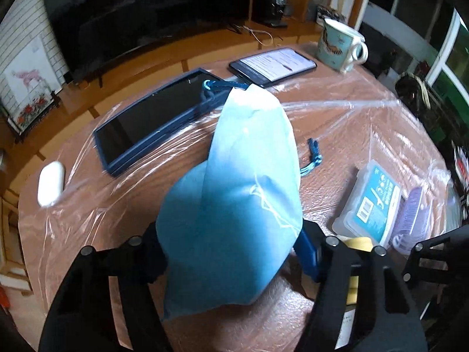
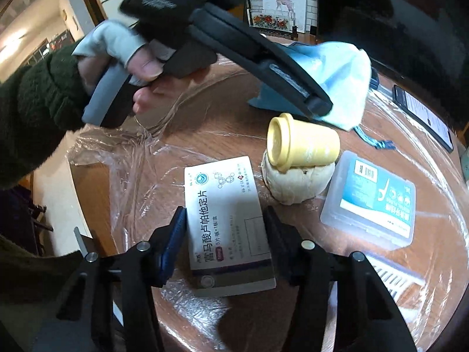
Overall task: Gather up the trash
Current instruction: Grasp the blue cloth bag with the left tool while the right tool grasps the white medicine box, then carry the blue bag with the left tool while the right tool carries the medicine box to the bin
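Pointing away, long axis upright: blue bag (image 1: 234, 205).

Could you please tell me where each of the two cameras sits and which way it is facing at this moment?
Left wrist: on the left tongs, looking along them across the table; they hold the blue bag.
Right wrist: on the right tongs, looking down at the medicine box between their fingers; the person's left hand shows.
Shared: blue bag, floss box, phone.

One mug (image 1: 337, 45) — one tablet (image 1: 155, 120), one phone (image 1: 272, 64).
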